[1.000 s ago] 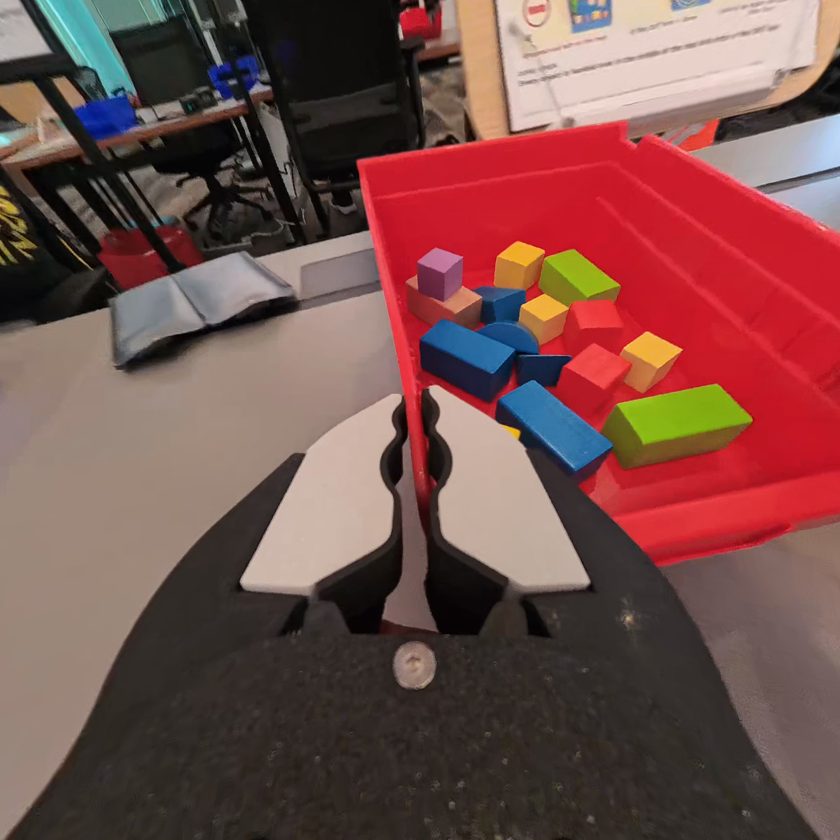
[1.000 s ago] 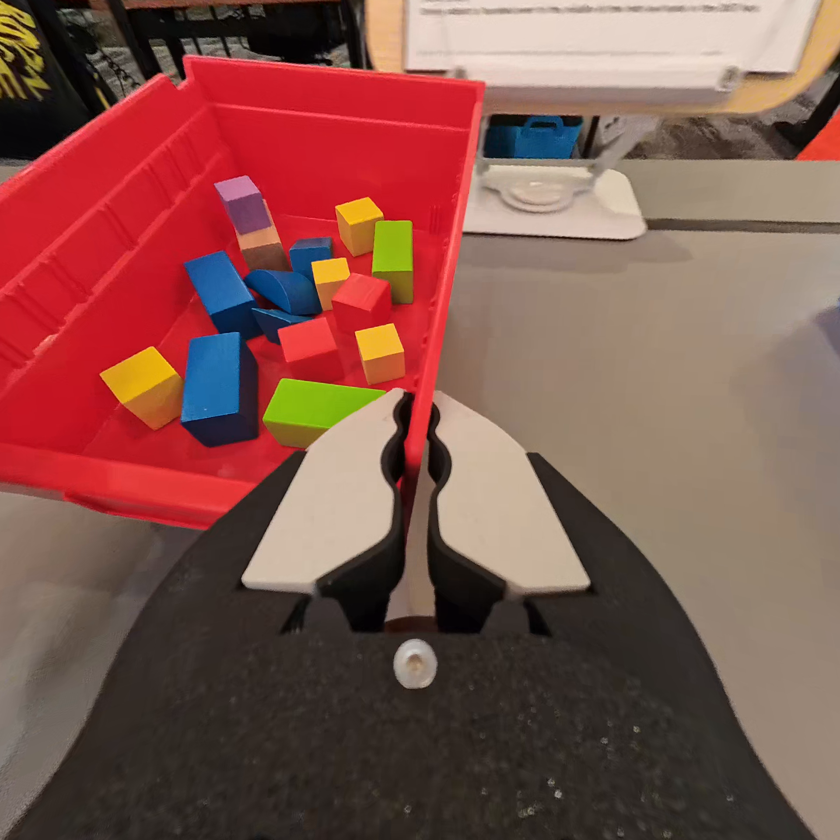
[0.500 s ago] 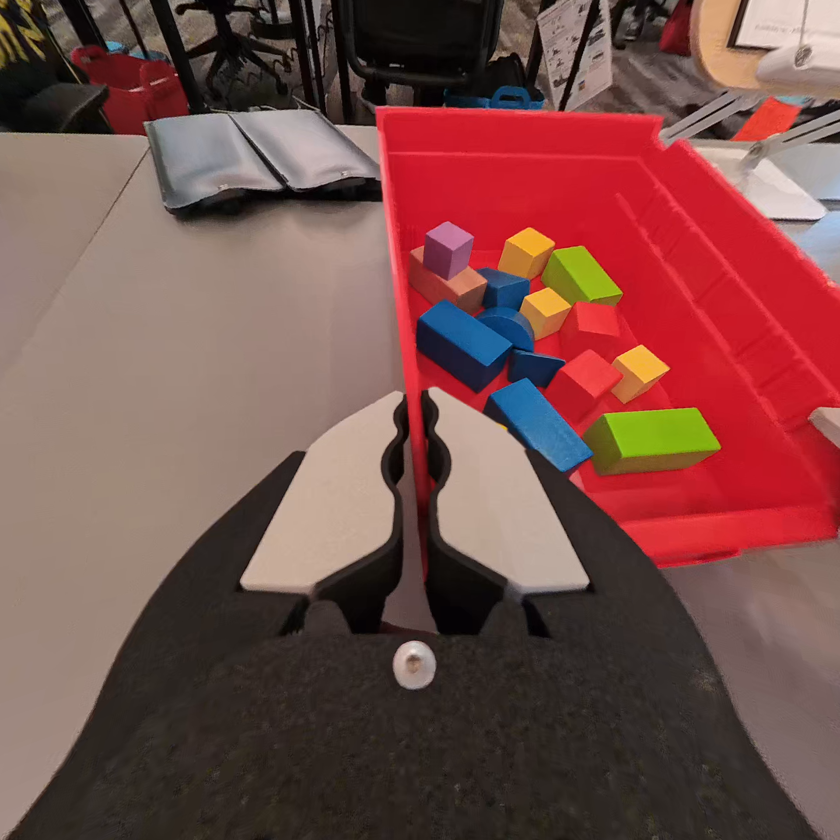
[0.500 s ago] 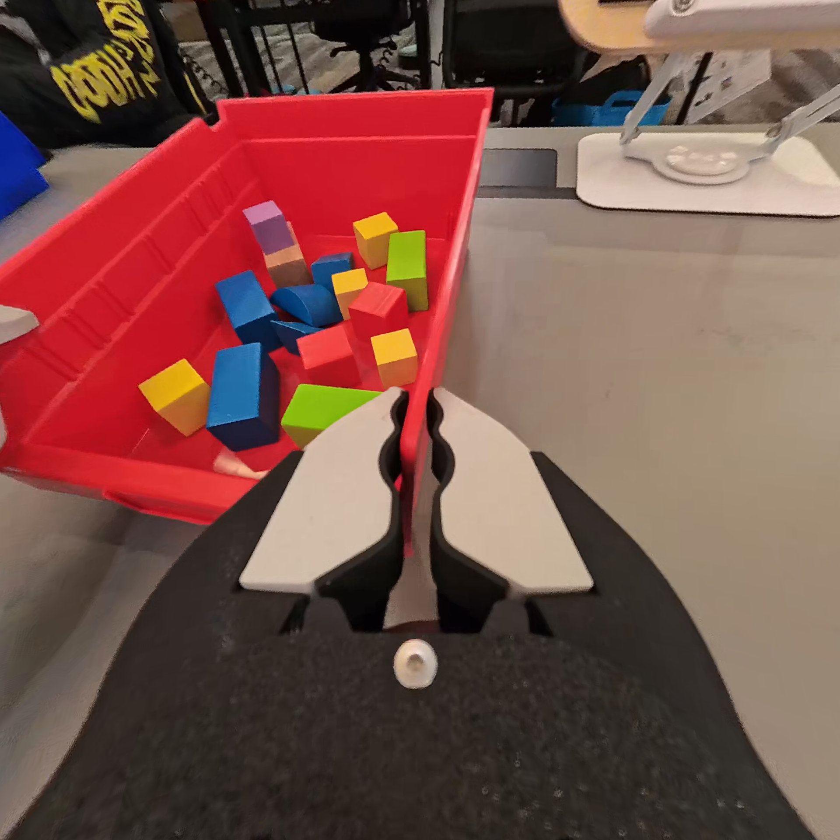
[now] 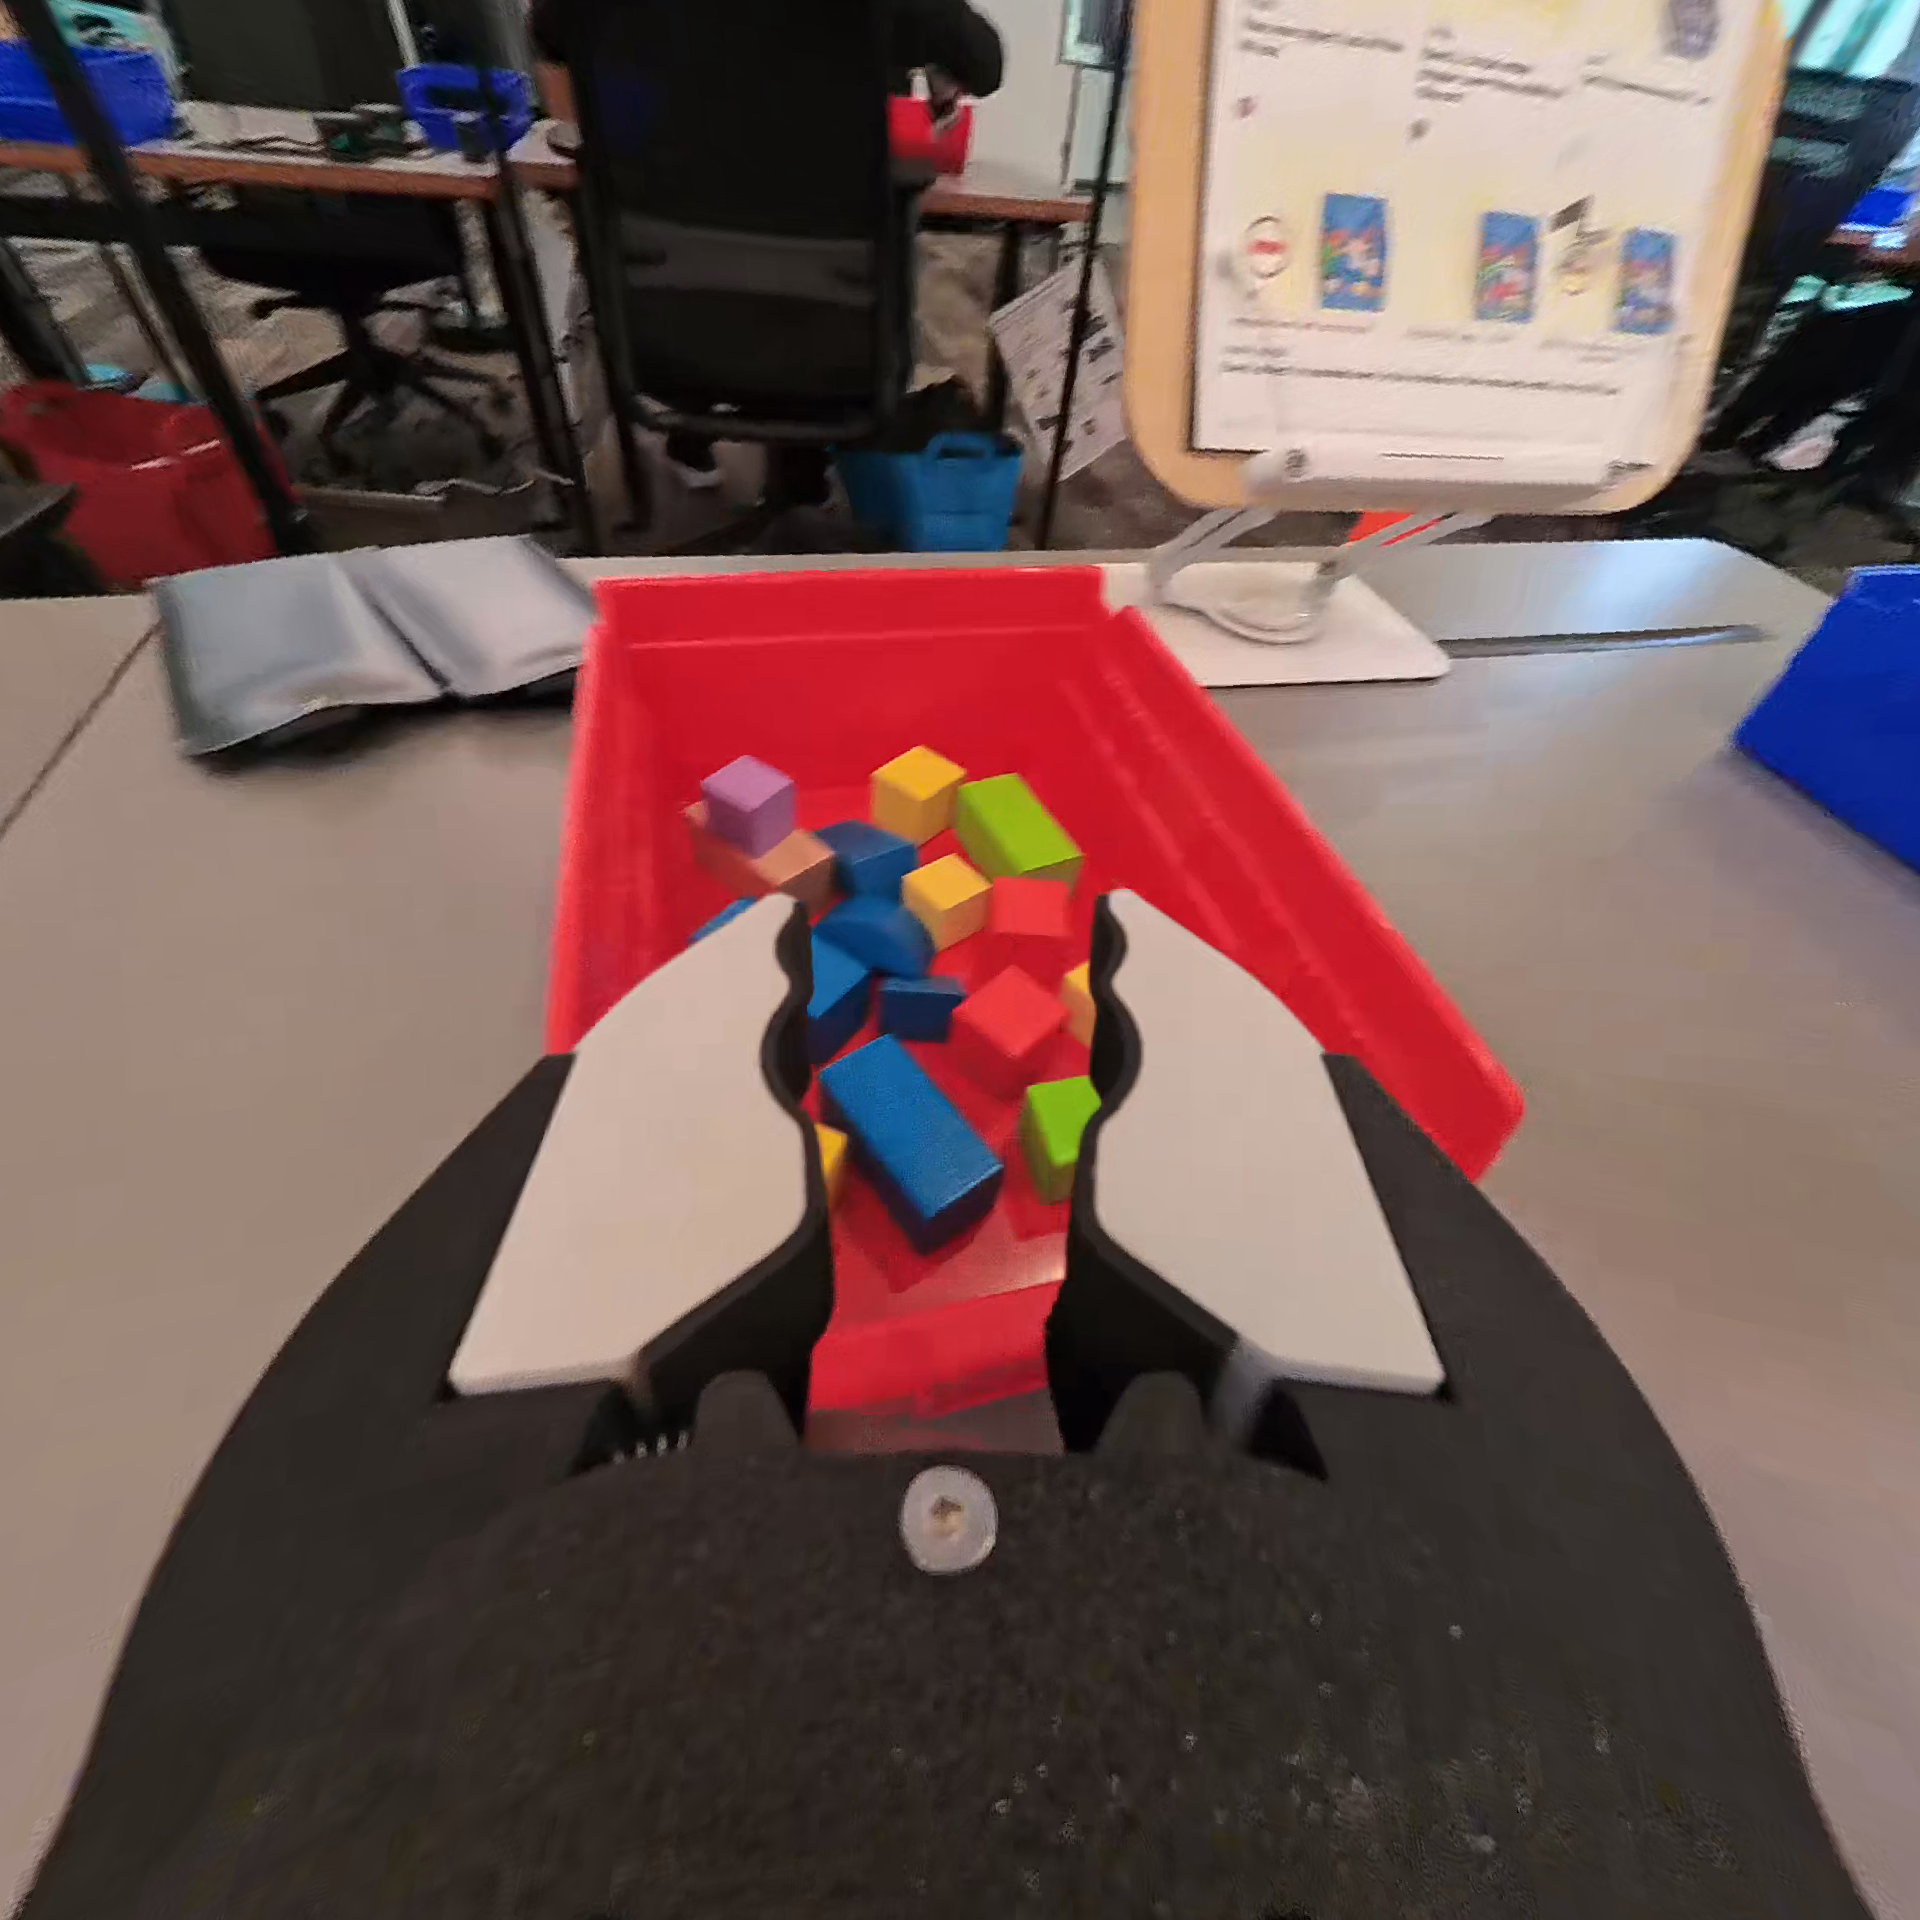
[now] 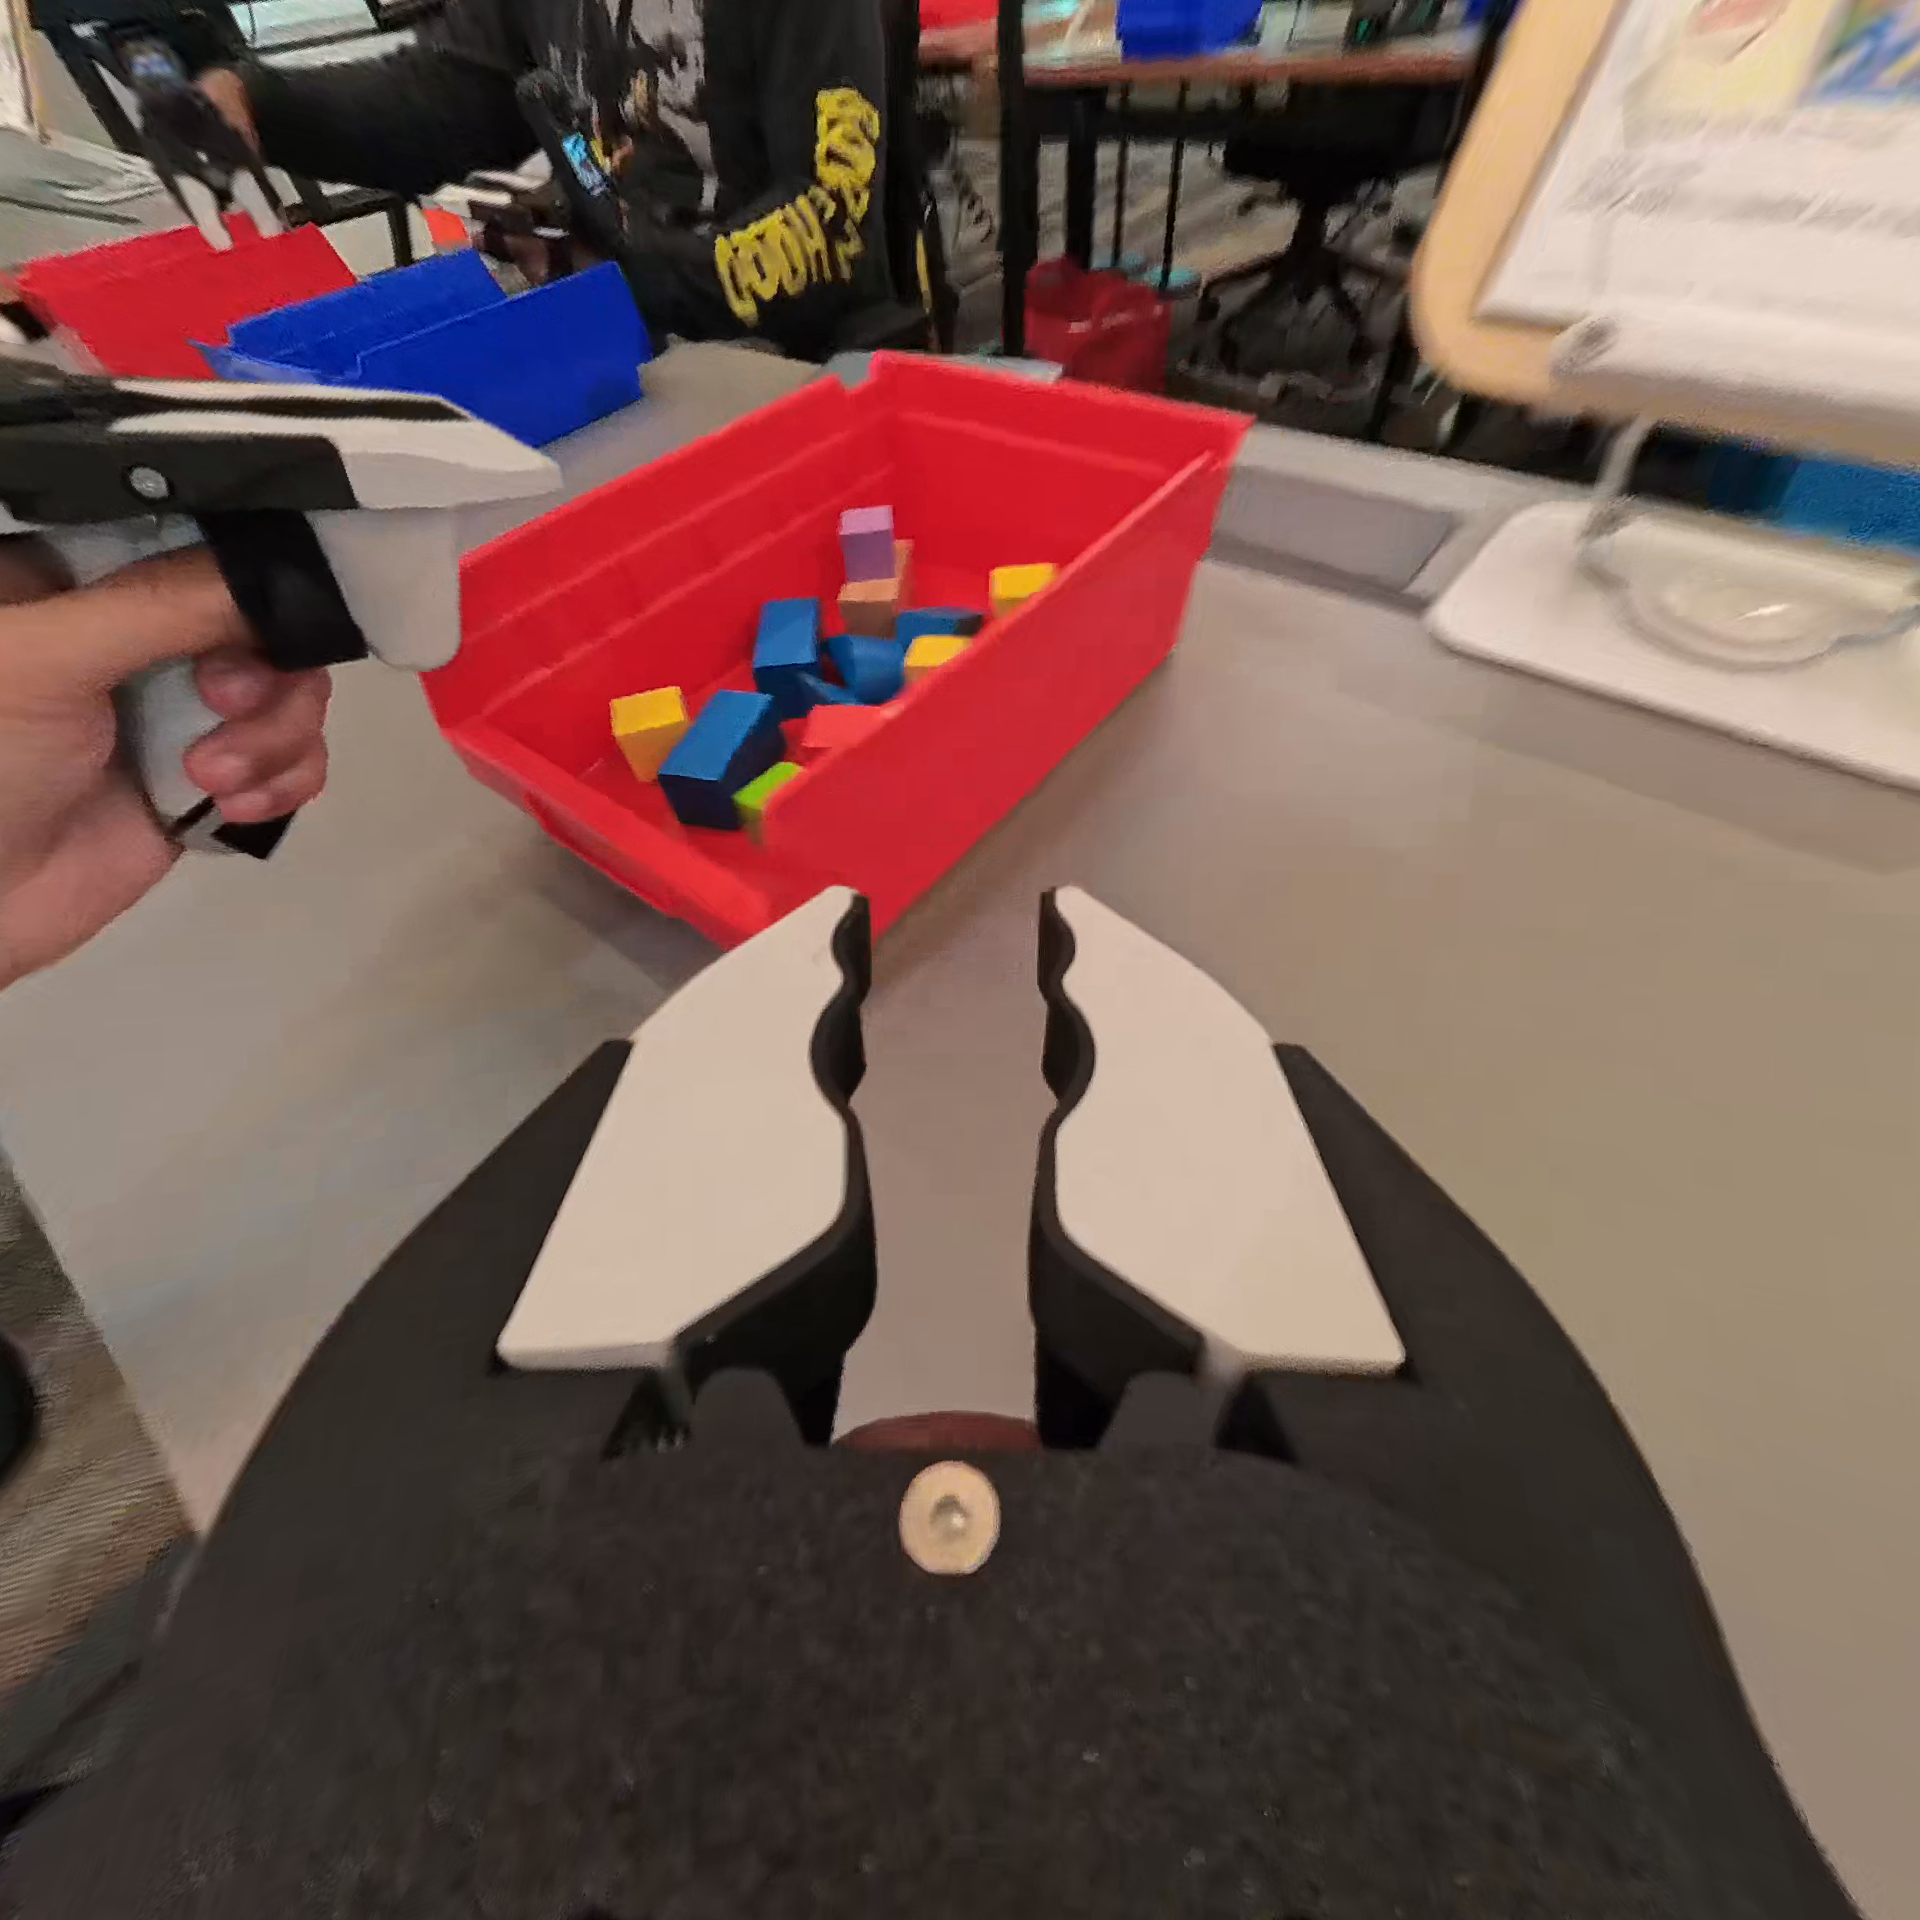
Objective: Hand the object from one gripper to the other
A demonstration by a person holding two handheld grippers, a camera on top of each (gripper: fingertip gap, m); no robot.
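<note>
Left gripper point(image 5: 945, 914) hangs above the near end of the red bin point(image 5: 1299, 914), jaws wide apart, holding nothing. Between its fingers the left wrist view shows the blocks in the bin: long blue block point(image 5: 909, 1138) nearest, green block point(image 5: 1055, 1127) just right of it and partly hidden by the right finger, red cube point(image 5: 1008, 1018) behind, purple cube point(image 5: 748, 802) on top of a tan block point(image 5: 774, 862) at the far left. Yellow cube point(image 5: 914, 790) and a second green block point(image 5: 1016, 829) sit at the back. All blocks lie in the bin; none is gripped.

Right gripper point(image 6: 951, 909) is over bare grey table point(image 6: 1455, 1039), near the bin's near right corner, jaws parted, a bit narrower than the left pair, nothing between them.

Only the right wrist view shows the left gripper from the side point(image 6: 457, 468), held in a hand point(image 6: 94, 748) at the left edge, tips above the bin's left wall and clear of the blocks. It also shows a blue bin point(image 6: 468, 343) and another red bin point(image 6: 156, 301) further back on the left, with a person in a dark printed top behind them.

Only the left wrist view shows the grey pouch point(image 5: 353, 644) left of the bin, a blue bin edge point(image 5: 1849, 717) at right, and the full instruction board on its stand point(image 5: 1444, 260) behind the bin. The right wrist view catches just a blurred corner of that board.
</note>
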